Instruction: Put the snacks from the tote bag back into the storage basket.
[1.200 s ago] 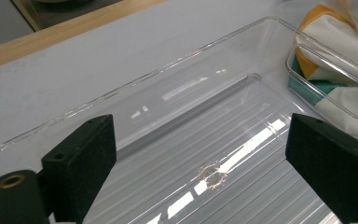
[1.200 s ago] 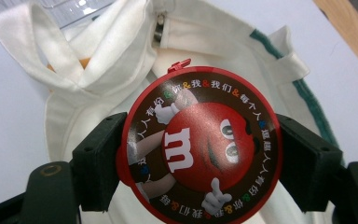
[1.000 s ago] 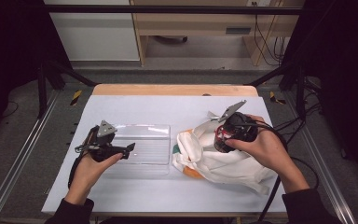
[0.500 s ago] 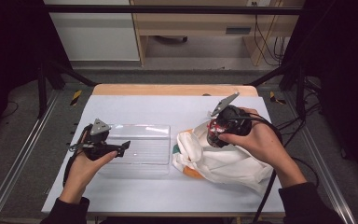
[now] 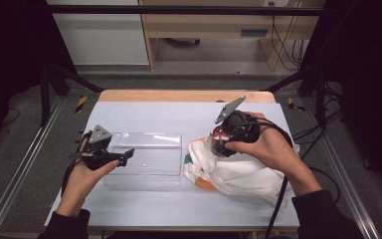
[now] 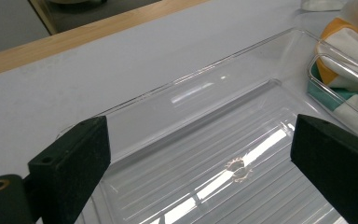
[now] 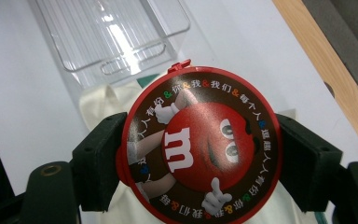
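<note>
A round red M&M's tin [image 7: 200, 144] is held by its edges between the jaws of my right gripper [image 7: 200, 161], which is shut on it. In the high view the tin [image 5: 219, 139] hangs just above a crumpled white cloth bag [image 5: 238, 172] at the table's right, in my right gripper [image 5: 219, 143]. An empty clear plastic tray [image 5: 151, 159] lies left of the bag. My left gripper [image 5: 125, 154] stands open at the tray's left end. Between its jaws in the left gripper view, my left gripper [image 6: 200, 163] holds nothing, and the ribbed tray floor [image 6: 205, 154] lies below them.
The white table cover [image 5: 179, 119] ends at a wooden strip [image 5: 179, 95] along the far edge. Orange and teal items peek from the bag [image 6: 354, 51] beside the tray's right end. Metal frame rails [image 5: 15, 174] and cables flank the table.
My right gripper has moved a little left and up with the tin, away from the bag's middle. The left gripper has drifted slightly left and stays open.
</note>
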